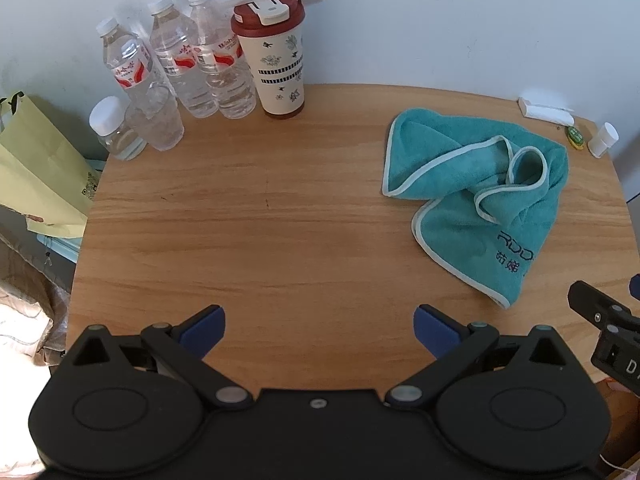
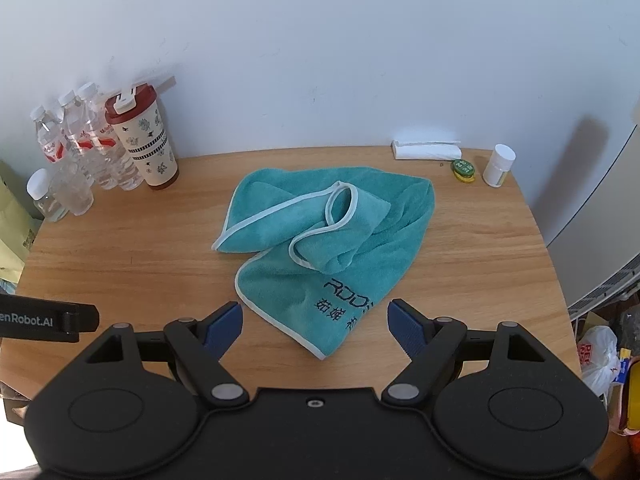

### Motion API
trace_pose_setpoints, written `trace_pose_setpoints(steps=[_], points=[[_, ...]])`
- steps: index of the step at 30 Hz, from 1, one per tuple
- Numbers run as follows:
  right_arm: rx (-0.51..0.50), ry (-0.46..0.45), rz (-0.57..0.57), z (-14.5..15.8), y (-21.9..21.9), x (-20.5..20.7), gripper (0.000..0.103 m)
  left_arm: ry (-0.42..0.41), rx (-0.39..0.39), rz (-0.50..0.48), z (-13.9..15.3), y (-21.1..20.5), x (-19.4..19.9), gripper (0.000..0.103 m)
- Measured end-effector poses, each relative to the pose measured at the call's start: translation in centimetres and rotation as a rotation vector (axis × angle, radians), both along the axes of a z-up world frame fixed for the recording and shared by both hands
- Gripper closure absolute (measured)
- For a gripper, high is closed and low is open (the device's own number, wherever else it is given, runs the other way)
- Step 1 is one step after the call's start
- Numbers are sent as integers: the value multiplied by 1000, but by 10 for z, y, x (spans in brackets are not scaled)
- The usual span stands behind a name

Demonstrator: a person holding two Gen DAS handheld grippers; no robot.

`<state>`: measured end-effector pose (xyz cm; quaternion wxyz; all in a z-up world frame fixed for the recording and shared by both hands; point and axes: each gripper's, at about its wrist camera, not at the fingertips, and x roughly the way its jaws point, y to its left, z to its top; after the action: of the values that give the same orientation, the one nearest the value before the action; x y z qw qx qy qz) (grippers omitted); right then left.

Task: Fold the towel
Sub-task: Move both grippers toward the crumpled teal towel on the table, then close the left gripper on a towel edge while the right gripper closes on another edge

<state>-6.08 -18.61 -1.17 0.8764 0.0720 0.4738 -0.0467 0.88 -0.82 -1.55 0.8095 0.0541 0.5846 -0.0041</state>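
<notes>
Both grippers, left and right, gape before the crumpled towel.

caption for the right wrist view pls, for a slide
Open right gripper poised over a crumpled teal towel on a wooden table.

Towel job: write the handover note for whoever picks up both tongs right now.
Left tongs: open, empty, over bare table, the towel off to their right.
Right tongs: open, empty, the towel's near corner just ahead of them.
Towel: teal, crumpled in a twisted heap mid-table, untouched.
Done: nothing folded.
Left: spread it flat, then fold. Bottles and cup stand at the far left edge.
</notes>
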Motion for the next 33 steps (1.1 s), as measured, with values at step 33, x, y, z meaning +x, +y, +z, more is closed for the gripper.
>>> trace_pose_setpoints(steps=[33], points=[[-10,54,-210,-30,49,-25,19,-100,-3,-331,-9,28,19,0]])
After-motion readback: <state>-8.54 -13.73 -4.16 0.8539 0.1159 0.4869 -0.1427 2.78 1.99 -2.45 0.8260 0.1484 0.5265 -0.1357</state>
